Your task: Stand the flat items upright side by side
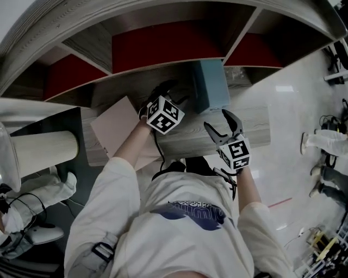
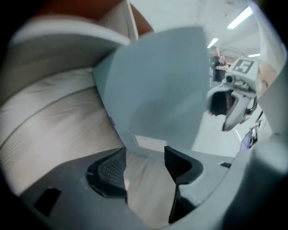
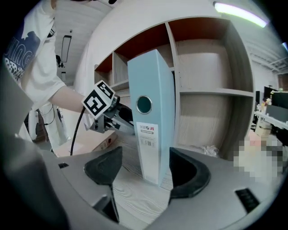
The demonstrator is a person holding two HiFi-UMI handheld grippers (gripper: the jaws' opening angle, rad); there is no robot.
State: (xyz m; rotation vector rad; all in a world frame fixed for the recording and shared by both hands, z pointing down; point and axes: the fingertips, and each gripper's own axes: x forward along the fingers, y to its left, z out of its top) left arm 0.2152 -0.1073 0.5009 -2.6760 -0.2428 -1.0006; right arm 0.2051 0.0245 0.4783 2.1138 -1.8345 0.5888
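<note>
Now left gripper and right gripper gape empty; binder stands. We should withdraw straight, then fetch pink folder.

Wooden shelf unit, red back panels, pale glossy floor

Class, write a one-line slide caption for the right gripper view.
Pale blue binder stands upright on grey wooden shelf before open right gripper.
</note>
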